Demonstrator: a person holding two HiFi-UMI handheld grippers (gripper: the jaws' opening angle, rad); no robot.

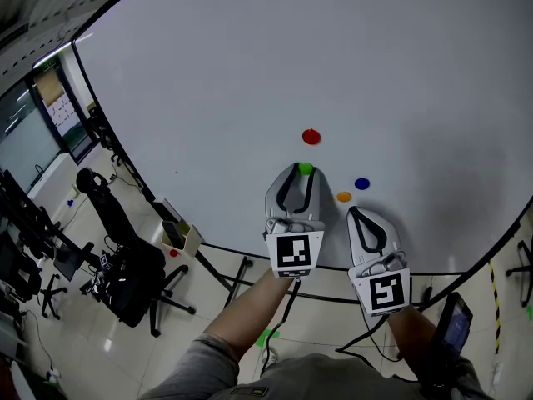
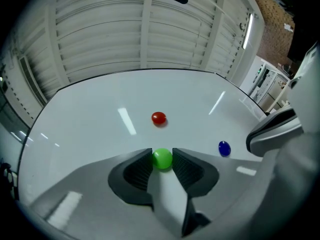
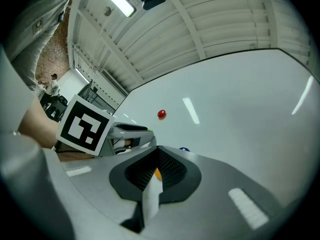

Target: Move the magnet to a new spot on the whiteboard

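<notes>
Near the lower edge of the whiteboard (image 1: 250, 73), the green magnet (image 2: 162, 159) is clamped by its sides in the left gripper (image 1: 305, 170), seated flat on the board. A red magnet (image 1: 311, 137) is seen above it; blue (image 1: 361, 183) and orange (image 1: 344, 197) ones lie to the right. The right gripper (image 1: 358, 213) is held closed, empty. Magnet judged small, light, hard, glossy: slip is likely, so it should be gripped low on the rim and tilted off.
</notes>
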